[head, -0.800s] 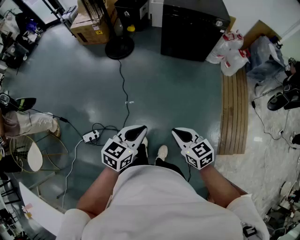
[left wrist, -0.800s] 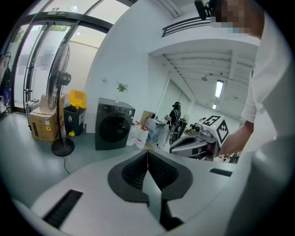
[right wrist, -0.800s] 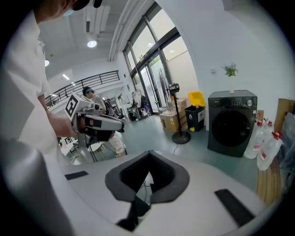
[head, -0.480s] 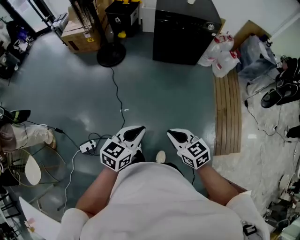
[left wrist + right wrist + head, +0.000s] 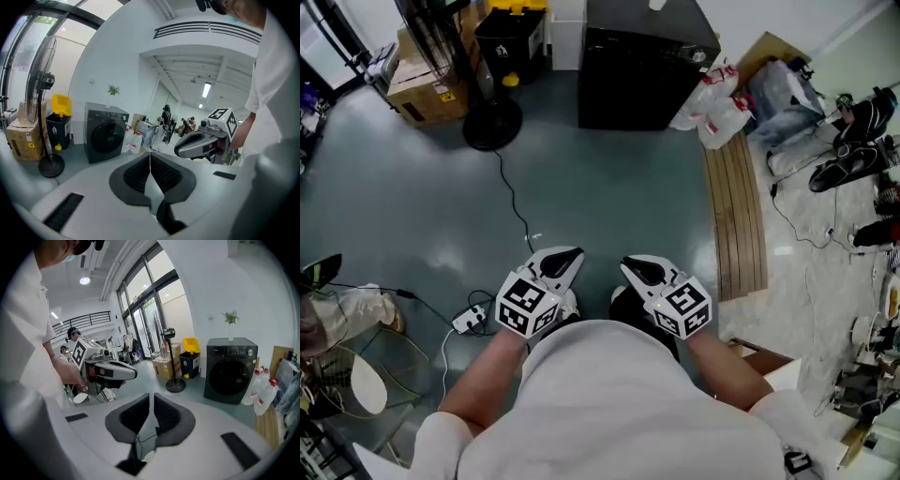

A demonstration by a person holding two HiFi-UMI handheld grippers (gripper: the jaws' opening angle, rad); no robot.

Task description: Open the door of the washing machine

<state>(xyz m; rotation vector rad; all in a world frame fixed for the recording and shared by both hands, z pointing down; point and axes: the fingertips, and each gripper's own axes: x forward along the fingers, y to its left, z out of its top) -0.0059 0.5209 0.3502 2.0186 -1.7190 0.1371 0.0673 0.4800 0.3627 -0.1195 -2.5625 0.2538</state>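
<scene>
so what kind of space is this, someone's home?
Probably a lab or workshop, not a home: the washing machine stands on a bare grey floor near a cardboard box and a pedestal fan, with a power strip and loose cable across it.

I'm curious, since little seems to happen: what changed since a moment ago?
The person has stepped toward the washing machine, now lower and further left in the head view. Nothing grasped or released. Left hand-held gripper and right hand-held gripper stay empty; door still closed.
</scene>
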